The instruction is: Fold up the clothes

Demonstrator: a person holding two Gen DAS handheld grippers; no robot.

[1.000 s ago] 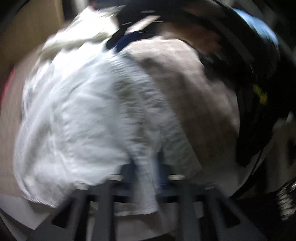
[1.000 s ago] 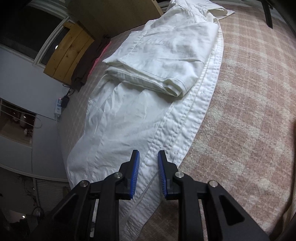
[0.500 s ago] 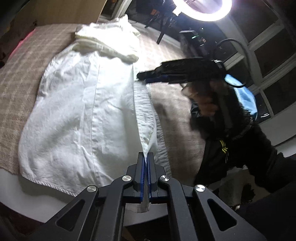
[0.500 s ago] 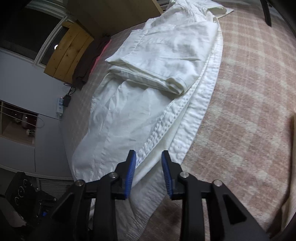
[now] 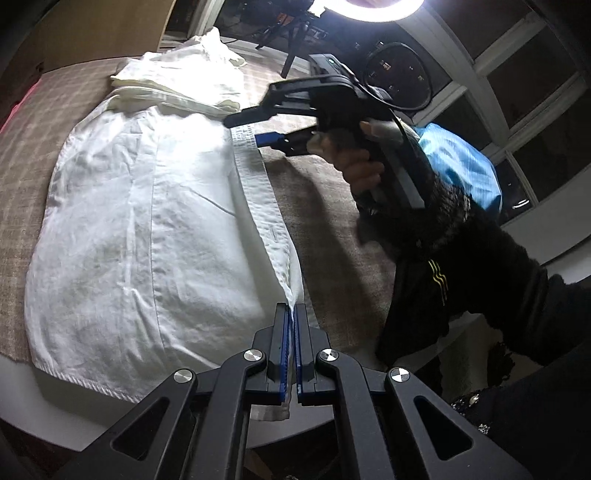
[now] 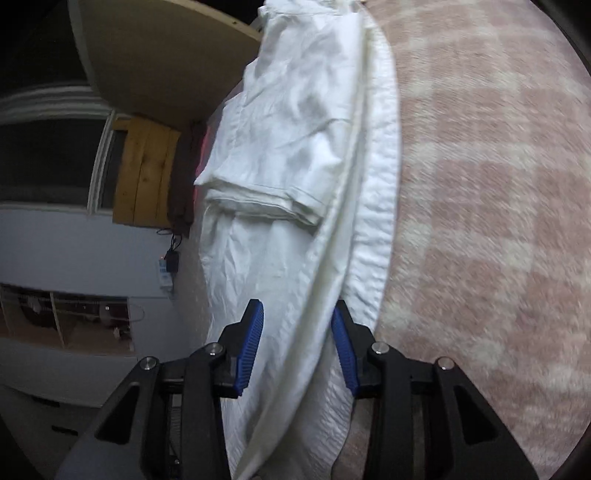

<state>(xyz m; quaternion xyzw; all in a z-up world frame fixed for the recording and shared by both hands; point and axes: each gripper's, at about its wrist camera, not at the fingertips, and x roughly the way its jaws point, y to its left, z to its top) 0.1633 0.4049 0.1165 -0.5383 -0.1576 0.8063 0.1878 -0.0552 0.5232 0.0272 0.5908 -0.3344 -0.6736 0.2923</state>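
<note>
The shirt [image 5: 140,221] is thin white woven cloth, matt and creased. The blanket [image 6: 498,184] under it is fuzzy plaid fabric. Both grippers [image 5: 291,347] [image 6: 297,343] are matt black plastic with ribbed blue pads [image 6: 251,347] and shiny metal screws [image 5: 255,355].

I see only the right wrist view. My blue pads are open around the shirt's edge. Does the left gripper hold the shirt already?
Observer: Yes. The left gripper is shut on the white shirt, pinching the button strip at its lower end.
Operator: Is that strip lifted or flat?
Observer: Lifted, running taut up to the right gripper.
Operator: What stands behind me?
Observer: A lit ring light above a tripod.
</note>
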